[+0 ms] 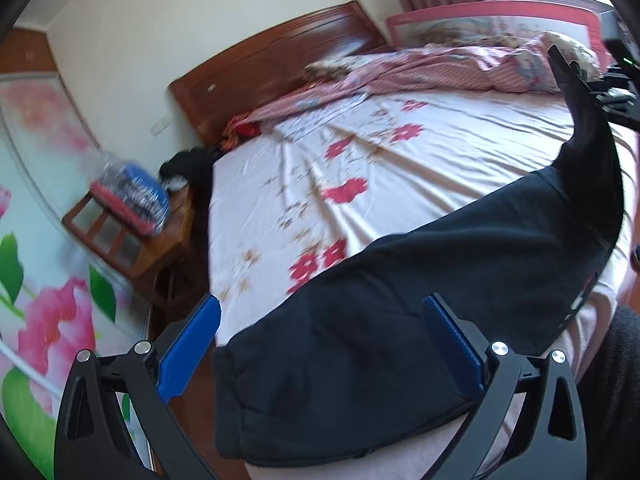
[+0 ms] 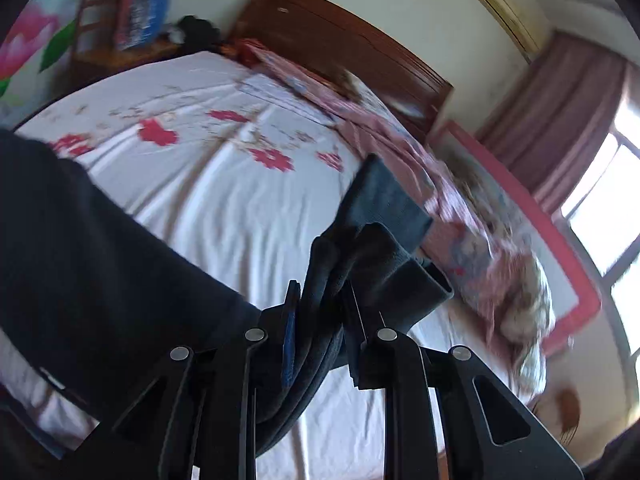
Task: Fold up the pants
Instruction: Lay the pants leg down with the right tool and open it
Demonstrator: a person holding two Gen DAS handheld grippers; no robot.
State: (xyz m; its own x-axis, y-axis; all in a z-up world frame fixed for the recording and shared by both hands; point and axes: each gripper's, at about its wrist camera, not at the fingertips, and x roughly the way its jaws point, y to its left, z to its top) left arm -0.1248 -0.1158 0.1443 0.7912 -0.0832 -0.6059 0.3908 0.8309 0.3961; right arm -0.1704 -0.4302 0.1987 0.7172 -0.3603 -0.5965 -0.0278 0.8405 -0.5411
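Dark navy pants (image 1: 400, 340) lie along the near edge of a bed with a white, red-flowered sheet (image 1: 380, 152). My left gripper (image 1: 320, 344) is open, its blue pads (image 1: 188, 348) spread either side of one end of the pants, not clamped. The other end rises up to my right gripper (image 1: 576, 76) at the far right. In the right wrist view my right gripper (image 2: 320, 300) is shut on the bunched pants fabric (image 2: 372, 248), lifted above the sheet (image 2: 240, 200); the rest of the pants (image 2: 80, 240) trails left.
A crumpled pink quilt (image 1: 440, 68) and pillows lie at the bed's far side by the wooden headboard (image 1: 280, 52). A wooden chair with a blue bag (image 1: 132, 200) stands left of the bed. A pink bed rail (image 2: 540, 220), curtains and window are on the right.
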